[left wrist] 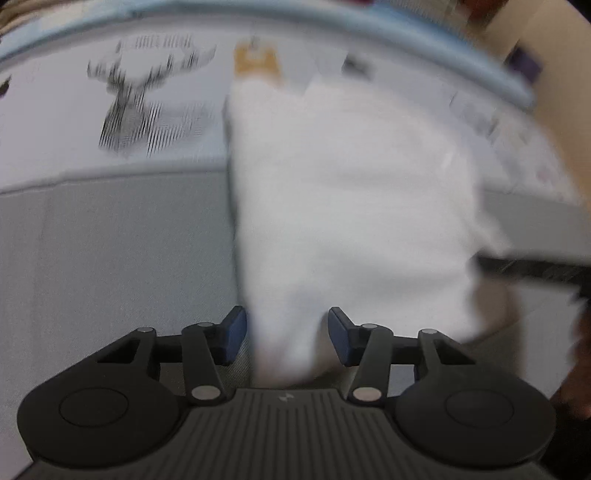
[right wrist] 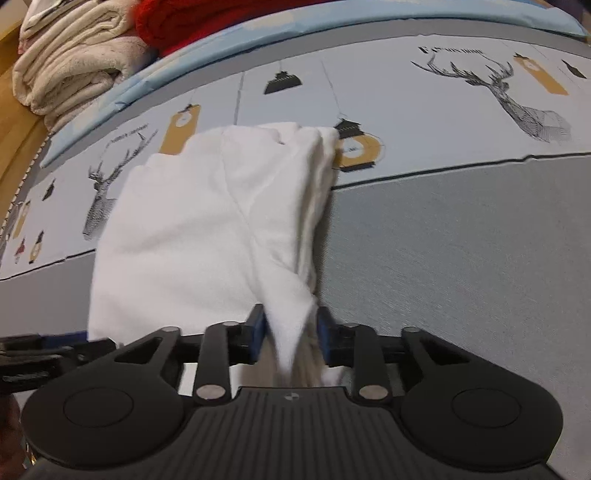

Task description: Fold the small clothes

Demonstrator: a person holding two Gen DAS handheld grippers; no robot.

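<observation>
A small white garment point(right wrist: 207, 225) lies partly folded on the bed, stretched away from both grippers. It also shows, blurred, in the left wrist view point(left wrist: 343, 206). My right gripper point(right wrist: 290, 332) is shut on a bunched corner of the garment between its blue pads. My left gripper point(left wrist: 287, 336) has its jaws apart with the near edge of the white cloth running between them; the pads do not press it. The right gripper's black arm point(left wrist: 532, 267) enters the left wrist view at the right, and the left gripper point(right wrist: 44, 349) shows at the left edge of the right wrist view.
The bed cover point(right wrist: 461, 240) is grey in front and pale with deer and lantern prints behind. A stack of folded cream towels point(right wrist: 70, 62) and a red knit item point(right wrist: 207, 18) lie at the far left beyond a blue border.
</observation>
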